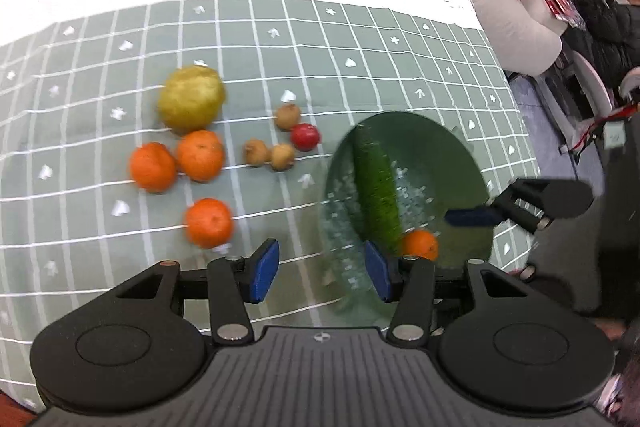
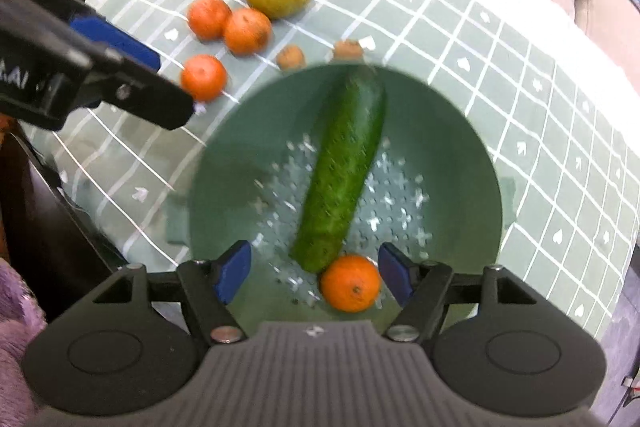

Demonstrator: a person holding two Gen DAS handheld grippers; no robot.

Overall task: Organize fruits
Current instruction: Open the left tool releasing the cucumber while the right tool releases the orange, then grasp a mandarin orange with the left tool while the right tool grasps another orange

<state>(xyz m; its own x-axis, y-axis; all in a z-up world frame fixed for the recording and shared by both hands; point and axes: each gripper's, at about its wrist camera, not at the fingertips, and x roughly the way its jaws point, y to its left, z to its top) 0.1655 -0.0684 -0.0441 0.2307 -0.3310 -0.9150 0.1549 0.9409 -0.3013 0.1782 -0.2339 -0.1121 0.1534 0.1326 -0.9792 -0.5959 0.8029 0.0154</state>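
Green and perforated, the colander bowl (image 2: 460,131) holds a bumpy cucumber (image 2: 342,179) lying lengthwise and one orange (image 2: 351,283) touching its near end. We see our right tongs (image 2: 314,273) spread wide just above that orange, gripping nothing. Our left tongs (image 1: 322,267) are also spread and empty, over the bowl's left rim. On the checked tabletop (image 1: 360,67) beyond lie three loose oranges (image 1: 209,223), a yellow pear (image 1: 191,99), a small red fruit (image 1: 305,137) and three brown ones (image 1: 256,151).
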